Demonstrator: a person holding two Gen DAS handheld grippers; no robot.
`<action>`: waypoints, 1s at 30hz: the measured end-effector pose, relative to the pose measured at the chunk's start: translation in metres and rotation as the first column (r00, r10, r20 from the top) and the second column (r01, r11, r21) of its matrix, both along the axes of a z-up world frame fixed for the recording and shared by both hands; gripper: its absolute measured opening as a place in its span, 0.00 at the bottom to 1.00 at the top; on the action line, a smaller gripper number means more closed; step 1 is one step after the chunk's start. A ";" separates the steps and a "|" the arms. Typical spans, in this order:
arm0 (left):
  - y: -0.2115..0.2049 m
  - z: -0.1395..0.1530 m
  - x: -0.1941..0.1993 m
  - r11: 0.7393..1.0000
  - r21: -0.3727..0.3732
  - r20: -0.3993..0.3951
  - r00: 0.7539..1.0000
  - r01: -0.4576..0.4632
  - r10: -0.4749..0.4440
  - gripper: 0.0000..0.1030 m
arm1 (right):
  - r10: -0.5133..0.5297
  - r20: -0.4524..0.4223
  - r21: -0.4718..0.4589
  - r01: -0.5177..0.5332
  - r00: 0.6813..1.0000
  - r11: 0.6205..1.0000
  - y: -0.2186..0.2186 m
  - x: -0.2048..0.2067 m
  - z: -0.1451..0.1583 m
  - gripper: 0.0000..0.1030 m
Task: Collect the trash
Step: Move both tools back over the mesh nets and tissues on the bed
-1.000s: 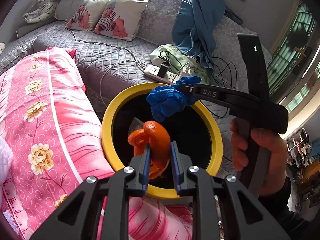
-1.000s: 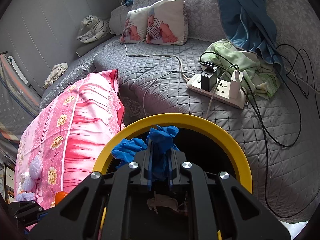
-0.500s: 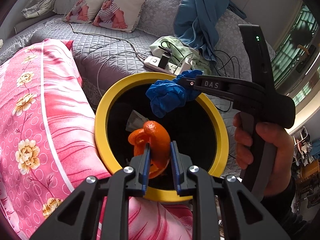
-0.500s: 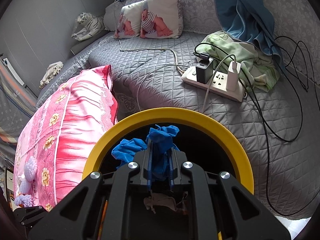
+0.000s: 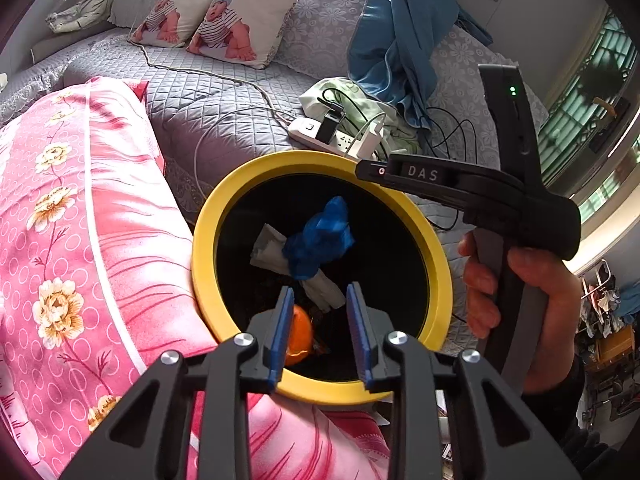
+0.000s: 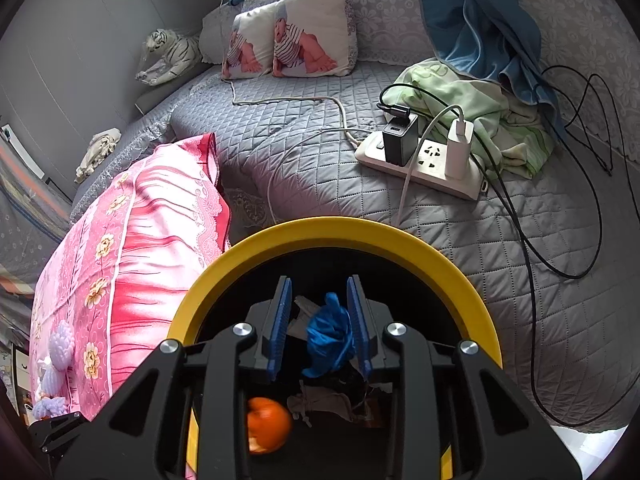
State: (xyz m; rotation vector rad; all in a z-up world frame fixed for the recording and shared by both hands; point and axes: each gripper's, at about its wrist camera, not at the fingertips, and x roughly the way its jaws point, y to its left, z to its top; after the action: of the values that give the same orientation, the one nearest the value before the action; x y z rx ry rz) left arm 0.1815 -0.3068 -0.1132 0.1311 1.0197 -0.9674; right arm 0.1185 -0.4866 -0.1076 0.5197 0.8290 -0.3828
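Hovering over the yellow-rimmed bin (image 5: 436,276), both the left gripper (image 5: 320,328) and right gripper (image 6: 320,332) have just been opening, jaws empty. Orange peel (image 6: 268,424) and blue glove (image 5: 320,236) lie inside the bin. Pulling back carelessly could knock the rim and tip it.

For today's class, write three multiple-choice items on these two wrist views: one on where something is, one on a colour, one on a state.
1. Where is the blue glove?
A. on the bed
B. inside the bin
C. on the pink quilt

2. What colour is the bin's rim?
A. yellow
B. green
C. white

3. How do the jaws of the left gripper stand?
A. shut on the orange peel
B. shut on the glove
C. open, holding nothing

Key: 1 B, the glove lies on crumpled paper within the rim. 2 A, the ring around the black inside is yellow. 3 C, the jaws have just been opening and the orange peel sits below them in the bin.
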 end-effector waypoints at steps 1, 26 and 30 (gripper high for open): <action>0.001 0.001 0.000 1.000 -0.002 0.003 1.000 -0.005 0.005 0.25 | 0.000 0.001 0.000 0.000 1.000 1.000 0.000 0.000 0.001 0.26; 0.182 0.052 0.030 0.961 -0.065 0.082 0.958 -0.269 0.274 0.25 | 0.283 0.066 0.035 -0.286 0.957 0.958 0.104 0.033 0.030 0.28; 0.228 0.054 0.033 0.940 -0.061 0.097 0.935 -0.336 0.341 0.25 | 0.369 0.061 0.042 -0.372 0.927 0.927 0.141 0.044 0.030 0.30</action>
State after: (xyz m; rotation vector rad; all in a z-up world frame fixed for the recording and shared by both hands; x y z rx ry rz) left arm 0.2150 -0.0785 -0.0587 -0.0299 0.8867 -0.6596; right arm 0.1625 -0.3460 -0.0775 0.4078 0.8680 0.0014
